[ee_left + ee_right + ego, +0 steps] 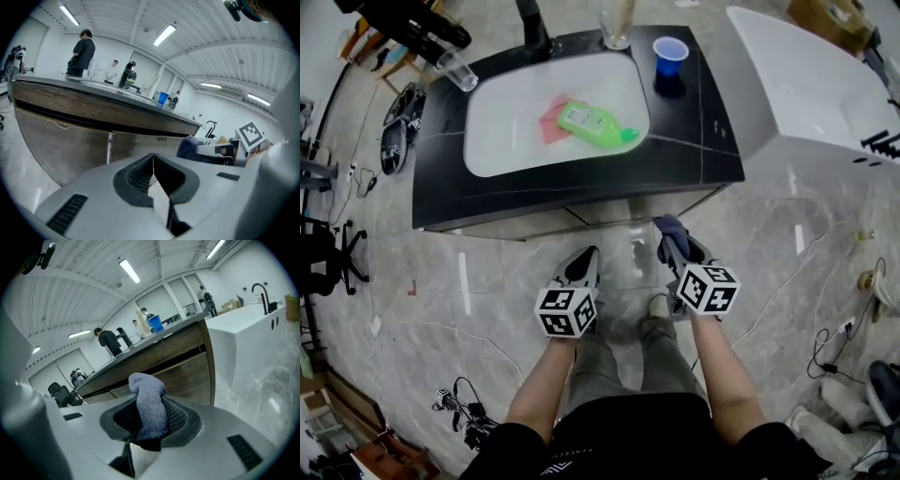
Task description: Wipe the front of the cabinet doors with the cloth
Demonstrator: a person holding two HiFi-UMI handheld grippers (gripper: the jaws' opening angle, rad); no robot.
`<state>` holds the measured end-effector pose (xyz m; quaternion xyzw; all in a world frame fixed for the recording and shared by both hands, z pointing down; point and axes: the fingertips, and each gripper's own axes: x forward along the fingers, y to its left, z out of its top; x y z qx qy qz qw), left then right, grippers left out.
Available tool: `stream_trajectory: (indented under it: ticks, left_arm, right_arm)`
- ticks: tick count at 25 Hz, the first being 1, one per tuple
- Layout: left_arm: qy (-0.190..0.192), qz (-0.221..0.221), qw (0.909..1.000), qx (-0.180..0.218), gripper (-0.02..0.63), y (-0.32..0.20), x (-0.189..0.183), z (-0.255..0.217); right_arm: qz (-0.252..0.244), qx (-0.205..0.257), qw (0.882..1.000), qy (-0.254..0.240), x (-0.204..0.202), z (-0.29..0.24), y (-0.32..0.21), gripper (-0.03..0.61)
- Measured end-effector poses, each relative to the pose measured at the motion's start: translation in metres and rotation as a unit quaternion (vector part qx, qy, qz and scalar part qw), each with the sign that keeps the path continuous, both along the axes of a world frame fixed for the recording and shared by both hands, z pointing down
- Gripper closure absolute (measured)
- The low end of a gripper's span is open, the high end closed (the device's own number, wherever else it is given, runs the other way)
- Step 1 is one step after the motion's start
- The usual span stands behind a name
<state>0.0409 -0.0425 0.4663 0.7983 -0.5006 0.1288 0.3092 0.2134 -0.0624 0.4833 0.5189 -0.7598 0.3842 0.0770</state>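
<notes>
the right gripper (151, 420) clamps the soft, light cloth (146, 392) by its bunched middle, a limp fold poking toward the cabinet doors (187, 376) nearby — likely floppy but grippy, so this hold should suit wiping — while the left gripper (153, 164) sits closed on nothing.

— What kind of place is this?

— On my remote feed, it looks like an indoor test lab dressed as a bathroom. A dark stone surface (698, 150) carries a white basin (502, 127) and a black faucet (532, 30). Wood-grain cabinet doors (61, 140) sit below, and a white bathtub (806, 89) stands just beside.

— Why a lab and not a home?

— I see loose cables (461, 405) on the marble-look floor (441, 291), an office chair (333, 251), long ceiling strip lights (164, 35), and people (83, 50) standing further back.
</notes>
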Motion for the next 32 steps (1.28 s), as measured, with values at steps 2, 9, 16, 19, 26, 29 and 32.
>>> stream_trajectory:
  ticks: [2, 9, 16, 19, 26, 29, 32]
  left_arm:
    - [0.002, -0.013, 0.9999, 0.0, 0.603, 0.002, -0.011, -0.008]
    - [0.003, -0.039, 0.9991, 0.015, 0.603, 0.01, -0.045, -0.039]
    - [0.013, -0.079, 0.9967, 0.018, 0.603, 0.022, -0.079, -0.061]
    - [0.011, -0.08, 0.9963, 0.029, 0.603, 0.024, -0.093, -0.073]
    - [0.024, -0.097, 0.9939, 0.047, 0.603, 0.024, -0.117, -0.094]
    - [0.028, -0.094, 0.9936, 0.056, 0.603, 0.027, -0.118, -0.104]
    - [0.03, -0.093, 0.9931, 0.064, 0.603, 0.032, -0.122, -0.112]
  right_arm:
    - [0.0, -0.004, 1.0, -0.012, -0.01, -0.008, 0.004, 0.459]
    - [-0.037, 0.006, 0.999, -0.021, -0.051, -0.041, 0.005, 0.459]
    - [-0.063, 0.017, 0.998, -0.022, -0.087, -0.07, 0.003, 0.459]
    - [-0.078, 0.024, 0.997, -0.018, -0.102, -0.08, 0.005, 0.459]
    - [-0.119, 0.043, 0.992, -0.012, -0.141, -0.103, 0.019, 0.459]
    - [-0.135, 0.051, 0.989, -0.014, -0.155, -0.113, 0.028, 0.459]
    - [-0.15, 0.056, 0.987, -0.013, -0.167, -0.12, 0.037, 0.459]
